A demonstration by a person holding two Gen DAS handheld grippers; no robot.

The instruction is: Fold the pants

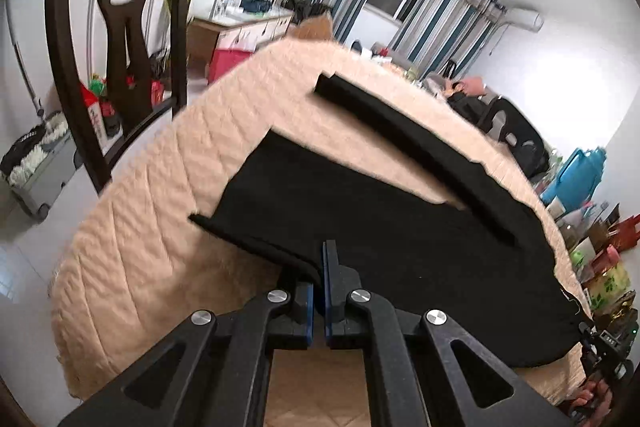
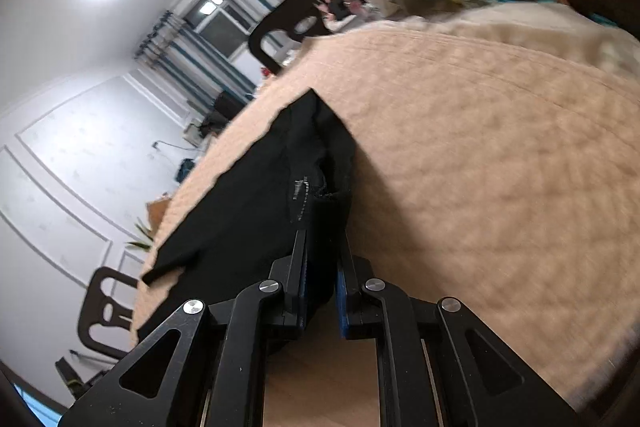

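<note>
Black pants (image 1: 400,227) spread on a round surface (image 1: 160,207) w/ a beige quilted cover. Both legs still apart, forming a V: one leg (image 1: 416,147) stretched away toward the far edge, the other leg (image 1: 304,187) wider and nearer, bare cover showing between them. No leg-over-leg fold made yet, as far as visible.

Left hand-held gripper (image 1: 320,259) clenched on a thin edge of the pants, prob. hem or side edge of the near leg; that edge lifted a bit off the cover. Right hand-held gripper (image 2: 322,247) grasping a thicker bunch of cloth, jaws a little apart around it; stitching and a small tag close by, so likely the waist end (image 2: 316,147). In the right wrist view, pants (image 2: 248,203) trailing left across the cover toward the surface edge.

Judged stage: early. Both ends pinched, ready to lift or swing. Left to do: lay one leg onto the other, then fold lengthwise in halves or thirds, smooth flat.

Dark chair (image 1: 120,39) beside the surface; clutter of bottles and boxes (image 1: 592,251) along the far right edge.
</note>
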